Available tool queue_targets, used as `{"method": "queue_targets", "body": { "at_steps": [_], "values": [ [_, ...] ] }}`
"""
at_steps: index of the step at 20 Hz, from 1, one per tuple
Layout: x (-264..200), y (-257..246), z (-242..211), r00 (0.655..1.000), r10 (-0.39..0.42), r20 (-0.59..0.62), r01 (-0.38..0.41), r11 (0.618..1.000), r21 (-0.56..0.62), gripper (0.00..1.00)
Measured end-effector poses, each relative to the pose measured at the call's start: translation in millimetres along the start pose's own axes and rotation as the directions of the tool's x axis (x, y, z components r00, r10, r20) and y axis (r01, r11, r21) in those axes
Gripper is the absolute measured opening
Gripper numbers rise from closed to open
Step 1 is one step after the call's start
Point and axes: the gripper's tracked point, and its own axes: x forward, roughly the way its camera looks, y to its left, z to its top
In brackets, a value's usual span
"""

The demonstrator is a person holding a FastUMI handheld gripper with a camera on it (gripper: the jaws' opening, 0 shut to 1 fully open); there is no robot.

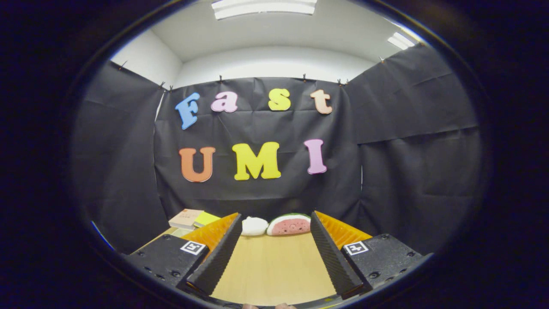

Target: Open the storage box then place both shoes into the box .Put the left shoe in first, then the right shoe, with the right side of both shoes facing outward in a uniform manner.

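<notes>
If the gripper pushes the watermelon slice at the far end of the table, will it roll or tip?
The watermelon slice probably slides, not rolls: it seems to rest on its straight edge on the table. It looks like a soft toy, so likely light. The open gripper holds nothing.

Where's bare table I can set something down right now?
The wooden table is bare between the open jaws of the gripper. It is crowded at the far edge: a white object, a watermelon slice, and books beyond the left finger.
</notes>
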Motion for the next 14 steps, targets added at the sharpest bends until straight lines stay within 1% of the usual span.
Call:
{"method": "queue_targets", "body": {
  "at_steps": [6, 11, 14],
  "values": [
    [-4, 0, -10, 0.999, 0.01, -0.044, -0.011, 0.999, -0.03, 1.0],
    [-7, 0, -15, 0.998, 0.003, -0.063, -0.009, 0.996, -0.092, 1.0],
    [-8, 3, -17, 0.998, 0.009, -0.068, -0.016, 0.994, -0.104, 1.0]
  ]
}}
